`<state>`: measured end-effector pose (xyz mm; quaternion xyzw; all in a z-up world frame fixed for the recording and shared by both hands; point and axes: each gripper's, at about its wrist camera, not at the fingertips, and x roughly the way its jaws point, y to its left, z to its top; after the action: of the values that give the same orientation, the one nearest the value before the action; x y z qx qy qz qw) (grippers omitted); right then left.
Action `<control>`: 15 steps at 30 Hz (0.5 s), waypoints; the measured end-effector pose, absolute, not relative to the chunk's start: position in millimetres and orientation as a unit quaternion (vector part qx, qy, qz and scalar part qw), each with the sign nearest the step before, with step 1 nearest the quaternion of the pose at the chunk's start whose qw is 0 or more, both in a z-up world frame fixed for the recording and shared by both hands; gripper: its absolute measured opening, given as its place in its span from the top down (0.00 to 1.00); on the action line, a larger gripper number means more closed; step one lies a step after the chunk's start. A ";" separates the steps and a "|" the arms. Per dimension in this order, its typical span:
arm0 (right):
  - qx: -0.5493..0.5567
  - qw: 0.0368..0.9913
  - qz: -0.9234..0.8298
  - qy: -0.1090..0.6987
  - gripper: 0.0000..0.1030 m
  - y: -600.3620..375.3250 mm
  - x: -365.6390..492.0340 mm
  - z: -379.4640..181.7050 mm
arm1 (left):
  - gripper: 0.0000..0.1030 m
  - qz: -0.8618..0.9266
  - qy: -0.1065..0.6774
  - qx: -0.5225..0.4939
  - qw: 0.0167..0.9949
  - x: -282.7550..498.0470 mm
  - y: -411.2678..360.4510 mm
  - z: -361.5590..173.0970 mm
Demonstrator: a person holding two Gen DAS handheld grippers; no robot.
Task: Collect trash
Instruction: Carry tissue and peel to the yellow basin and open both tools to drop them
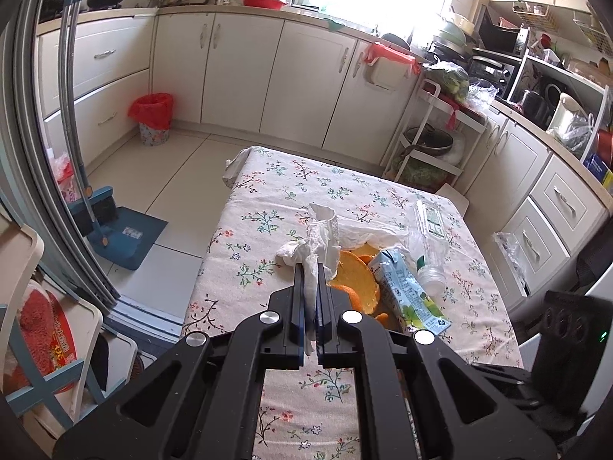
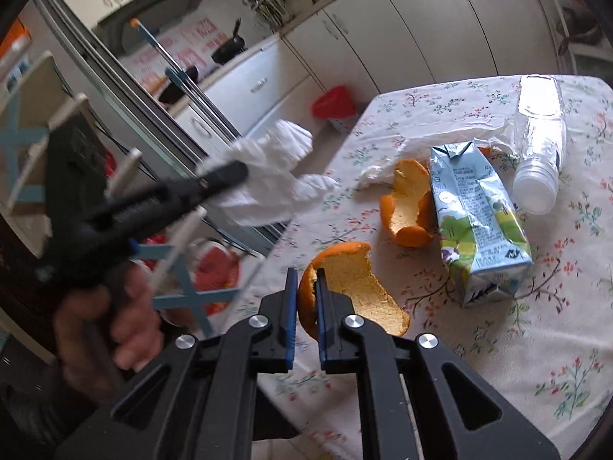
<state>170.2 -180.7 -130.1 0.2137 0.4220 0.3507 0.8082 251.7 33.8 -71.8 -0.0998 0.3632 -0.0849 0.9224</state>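
Two tongs clamped: left tongs [image 1: 311,268] on tissue [image 1: 320,235], right tongs [image 2: 306,274] on orange peel [image 2: 356,287]

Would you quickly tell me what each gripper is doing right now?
Left gripper: shut on the tissue.
Right gripper: shut on an orange peel.

Near half of the floral-cloth surface [image 1: 268,199] is bare, so easy access from the left. Right side's crowded: blue-green drink carton [image 2: 475,222], clear plastic bottle [image 2: 540,142] and curled orange peel [image 2: 410,207] packed close together.
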 end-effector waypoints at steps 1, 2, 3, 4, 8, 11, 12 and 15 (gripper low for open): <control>0.218 0.808 0.352 0.419 0.91 -183.3 166.9 -127.6 | 0.96 -0.086 0.362 -0.097 0.923 250.2 32.8 -71.7; 0.221 0.808 0.354 0.416 0.91 -185.4 163.9 -125.2 | 0.96 -0.086 0.362 -0.095 0.923 248.4 32.0 -71.7; 0.223 0.808 0.356 0.414 0.91 -187.7 161.5 -123.9 | 0.96 -0.086 0.361 -0.093 0.924 246.8 31.1 -71.2; 0.224 0.807 0.360 0.410 0.91 -189.4 157.9 -120.8 | 0.96 -0.086 0.358 -0.090 0.925 244.4 30.4 -70.3; 0.218 0.808 0.374 0.400 0.91 -192.1 145.1 -112.0 | 0.96 -0.085 0.349 -0.077 0.930 233.0 26.6 -67.8; 0.216 0.805 0.385 0.397 0.91 -191.5 134.1 -110.0 | 0.96 -0.087 0.348 -0.070 0.931 225.2 23.7 -68.5; 0.216 0.803 0.388 0.397 0.91 -191.1 128.8 -110.0 | 0.96 -0.088 0.349 -0.068 0.931 221.6 22.3 -69.2; 0.218 0.798 0.395 0.400 0.91 -192.3 113.3 -111.6 | 0.96 -0.090 0.347 -0.058 0.932 210.1 17.7 -70.1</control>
<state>113.3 -192.3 -111.6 0.2179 0.3997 0.3948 0.7981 210.1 17.7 -70.1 -0.0580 0.3470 -0.0896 0.9318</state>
